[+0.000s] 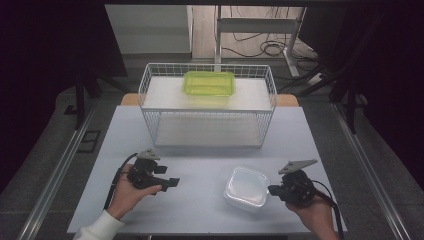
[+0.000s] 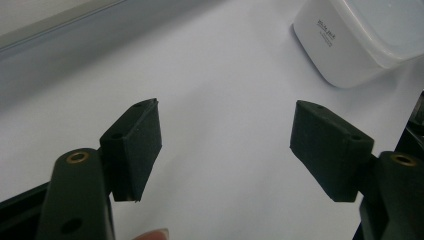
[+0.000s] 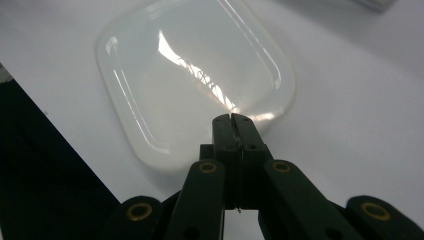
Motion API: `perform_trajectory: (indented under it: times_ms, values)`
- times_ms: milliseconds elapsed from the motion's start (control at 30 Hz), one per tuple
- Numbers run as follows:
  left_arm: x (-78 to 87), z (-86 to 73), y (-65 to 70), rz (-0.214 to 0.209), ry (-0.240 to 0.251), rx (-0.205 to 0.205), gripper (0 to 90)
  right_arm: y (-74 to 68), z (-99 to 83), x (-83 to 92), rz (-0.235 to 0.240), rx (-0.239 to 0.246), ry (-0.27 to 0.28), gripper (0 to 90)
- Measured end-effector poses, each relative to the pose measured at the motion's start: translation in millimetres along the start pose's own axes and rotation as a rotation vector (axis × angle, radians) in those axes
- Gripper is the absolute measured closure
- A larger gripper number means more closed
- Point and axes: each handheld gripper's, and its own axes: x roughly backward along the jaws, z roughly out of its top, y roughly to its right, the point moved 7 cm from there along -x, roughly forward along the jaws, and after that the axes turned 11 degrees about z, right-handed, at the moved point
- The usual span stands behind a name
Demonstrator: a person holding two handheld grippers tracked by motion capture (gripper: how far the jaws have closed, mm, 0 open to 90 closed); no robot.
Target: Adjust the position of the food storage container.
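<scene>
On the near right of the bench, my right hand-held gripper sits just beside the clear box, jaws pressed flat together with nothing between them. In the right gripper view the closed tip hangs right over the box's near rim, and I can't tell whether it's touching the plastic or just above it. My left hand-held gripper is parked well apart on the left, jaws spread wide and empty; in the left gripper view the pads frame bare bench, with the box off toward the upper right.

Here's what worries me. The box looks light and slick, and it rests close to the bench's front edge. If I come in with the jaws closed like this, I reckon I'll shove it rather than pick it up, and a nudge the wrong way could slide it or spin it toward the edge. If I open up and pinch only the thin rim, the glossy wall could flex and pop out of the pads, especially on a lift. The left side isn't near enough to steady anything, so there's no backstop.

Farther back stands the wire rack with a green box on its top shelf. Should this box be headed there, a tilted grip could catch the rack's raised wire edge or knock the green one.
</scene>
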Motion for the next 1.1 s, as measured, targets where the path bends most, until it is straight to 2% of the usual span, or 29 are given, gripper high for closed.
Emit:
perform_trajectory:
  times_ms: [167,367,633,767,1100]
  values:
    - [-0.3,0.2,0.1,0.000,0.000,0.002,28.1,9.2,-18.6,-1.4,-0.019,-0.036,-0.026,89.2]
    - [-1.9,-0.3,1.0,0.000,-0.005,-0.003,28.0,13.6,-21.2,-10.8,-0.022,-0.046,-0.054,89.3]
    - [-2.7,-0.6,2.0,-0.001,-0.008,-0.006,27.9,18.7,-14.0,-24.5,-0.029,-0.053,-0.080,89.3]
    - [-2.8,-0.6,2.0,-0.001,-0.008,-0.005,27.8,18.4,-9.6,-29.1,-0.044,-0.038,-0.097,89.2]
    - [-2.4,-0.4,1.2,-0.001,-0.006,0.002,27.8,9.5,8.2,-42.8,-0.033,0.000,-0.109,89.3]
